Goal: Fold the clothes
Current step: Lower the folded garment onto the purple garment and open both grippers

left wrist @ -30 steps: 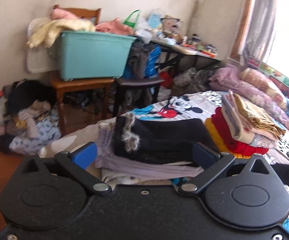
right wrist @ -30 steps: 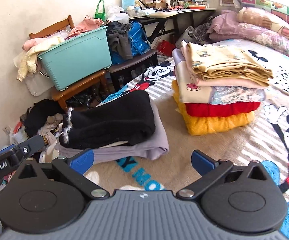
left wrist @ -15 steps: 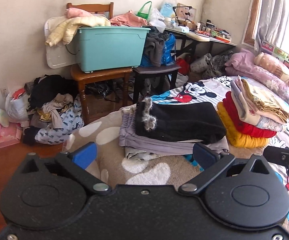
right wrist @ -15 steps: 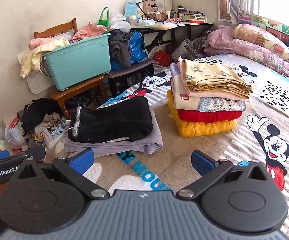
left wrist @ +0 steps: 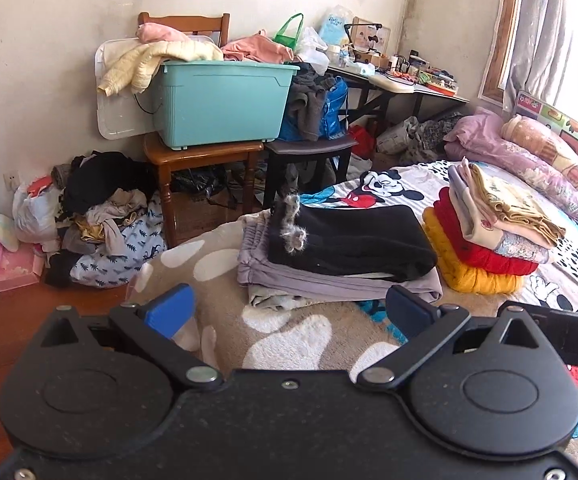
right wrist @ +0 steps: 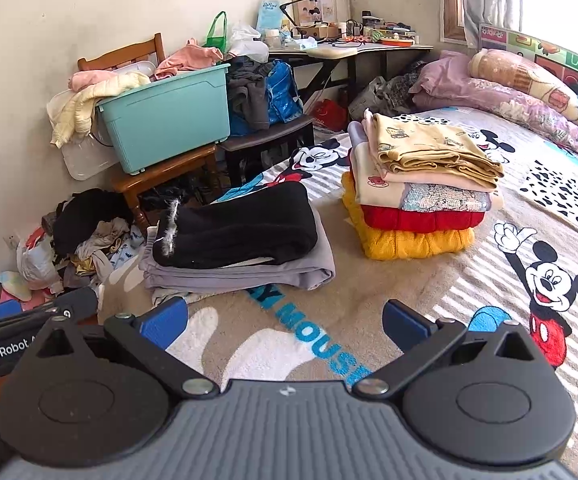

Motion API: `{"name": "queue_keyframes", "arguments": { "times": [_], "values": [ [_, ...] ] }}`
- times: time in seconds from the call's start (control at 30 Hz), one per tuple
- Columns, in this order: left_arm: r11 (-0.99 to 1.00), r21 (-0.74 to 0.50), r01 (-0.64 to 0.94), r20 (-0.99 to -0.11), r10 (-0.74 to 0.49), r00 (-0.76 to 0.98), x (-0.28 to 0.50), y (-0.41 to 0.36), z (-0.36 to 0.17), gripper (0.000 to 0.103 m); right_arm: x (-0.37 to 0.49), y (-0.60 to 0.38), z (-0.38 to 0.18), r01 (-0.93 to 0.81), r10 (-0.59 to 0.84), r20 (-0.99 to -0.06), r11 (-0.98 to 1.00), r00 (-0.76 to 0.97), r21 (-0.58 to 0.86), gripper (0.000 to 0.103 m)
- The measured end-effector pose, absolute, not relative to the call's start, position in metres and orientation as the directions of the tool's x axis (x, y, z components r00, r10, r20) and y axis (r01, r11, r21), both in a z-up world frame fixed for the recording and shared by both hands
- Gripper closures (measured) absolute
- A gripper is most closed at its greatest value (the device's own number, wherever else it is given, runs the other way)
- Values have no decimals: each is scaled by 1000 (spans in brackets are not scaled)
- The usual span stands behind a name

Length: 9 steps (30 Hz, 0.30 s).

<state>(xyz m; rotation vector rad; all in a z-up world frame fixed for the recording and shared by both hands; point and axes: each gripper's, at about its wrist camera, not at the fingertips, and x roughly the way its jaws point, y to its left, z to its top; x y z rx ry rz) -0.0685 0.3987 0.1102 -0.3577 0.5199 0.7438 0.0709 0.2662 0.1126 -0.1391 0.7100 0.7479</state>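
Change: left gripper and right gripper, both spread and holding nothing, have pulled back from the black garment, so this fold looks finished | Near: open blanket under both | Mid: black garment on grey pile, colour stack just beside | Far: bed edge, floor heap, bin probably hold the next piece.

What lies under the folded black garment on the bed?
Under the black garment lies a folded grey garment, with a thin white layer between them. Some pale fabric shows beneath; the rest is covered.
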Motion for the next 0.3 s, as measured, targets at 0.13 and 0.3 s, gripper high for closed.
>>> {"name": "queue_keyframes", "arguments": {
  "times": [0.13, 0.3],
  "values": [
    [690, -102, -716, -553, 559, 618, -69, 394, 112, 0, 70, 262, 113, -662, 574, -636, 739, 516, 129, 0],
    [693, -67, -718, -526, 587, 615, -70, 387, 114, 0, 68, 259, 115, -664, 576, -636, 736, 514, 130, 0]
  ]
}}
